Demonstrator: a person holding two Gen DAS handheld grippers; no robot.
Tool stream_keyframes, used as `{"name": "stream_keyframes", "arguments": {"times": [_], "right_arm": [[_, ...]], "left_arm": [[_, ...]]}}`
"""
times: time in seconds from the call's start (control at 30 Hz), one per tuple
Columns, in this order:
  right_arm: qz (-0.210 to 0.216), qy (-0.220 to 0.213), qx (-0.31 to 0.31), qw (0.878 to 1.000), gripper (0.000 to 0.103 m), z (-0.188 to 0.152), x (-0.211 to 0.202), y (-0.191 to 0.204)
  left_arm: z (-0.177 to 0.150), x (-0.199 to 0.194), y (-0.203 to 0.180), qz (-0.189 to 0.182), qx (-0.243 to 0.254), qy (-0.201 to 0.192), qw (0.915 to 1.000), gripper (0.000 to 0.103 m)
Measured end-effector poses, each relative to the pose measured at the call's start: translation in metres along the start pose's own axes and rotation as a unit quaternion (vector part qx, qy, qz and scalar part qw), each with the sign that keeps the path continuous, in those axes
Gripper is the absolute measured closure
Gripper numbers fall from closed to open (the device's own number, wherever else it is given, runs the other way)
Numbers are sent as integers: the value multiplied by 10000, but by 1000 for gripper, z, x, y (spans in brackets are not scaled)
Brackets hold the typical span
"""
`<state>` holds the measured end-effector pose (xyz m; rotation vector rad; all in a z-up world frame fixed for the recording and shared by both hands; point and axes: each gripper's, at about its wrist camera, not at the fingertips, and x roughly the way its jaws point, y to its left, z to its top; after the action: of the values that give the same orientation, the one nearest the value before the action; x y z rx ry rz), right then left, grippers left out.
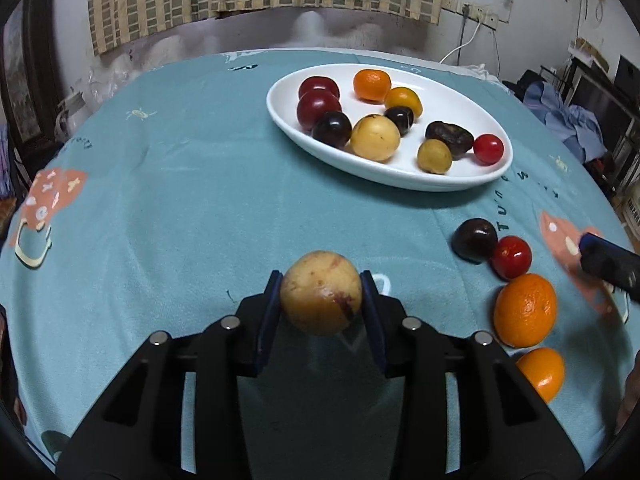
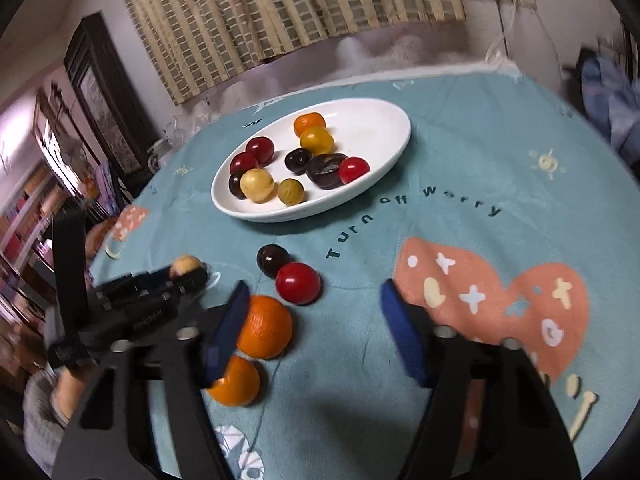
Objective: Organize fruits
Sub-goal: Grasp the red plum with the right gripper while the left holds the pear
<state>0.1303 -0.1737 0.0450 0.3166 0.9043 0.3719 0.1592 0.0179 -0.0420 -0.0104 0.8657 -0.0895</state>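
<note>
Yellow fruit (image 1: 320, 293), round, red-blotched, between left gripper (image 1: 321, 295) jaws.

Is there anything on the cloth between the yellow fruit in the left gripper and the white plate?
Nothing visible. The left gripper is shut on the yellow fruit, and only bare teal cloth lies between it and the white plate. The loose fruits, such as the large orange, sit off to the right.

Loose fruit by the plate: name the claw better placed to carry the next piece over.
Left. The left claw already pinches the yellow fruit, with open cloth ahead to the white plate. The right claw stands open and empty.
</note>
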Motion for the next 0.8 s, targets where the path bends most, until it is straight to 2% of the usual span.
{"name": "stream_keyframes", "arguments": {"times": [0.1,0.33,0.73,0.8], "right_arm": [[293,271,295,9988,56,5,11,-8],[188,750,231,9967,65,10,40,1],[538,770,553,9940,68,9,56,-6],[583,757,621,9935,71,9,54,-9]], "left_arm": [[0,2,3,-71,-53,43,10000,63],[0,4,2,-46,-2,86,10000,63],[1,6,0,-8,64,105,9999,63],[1,5,1,-40,43,92,9999,63]]}}
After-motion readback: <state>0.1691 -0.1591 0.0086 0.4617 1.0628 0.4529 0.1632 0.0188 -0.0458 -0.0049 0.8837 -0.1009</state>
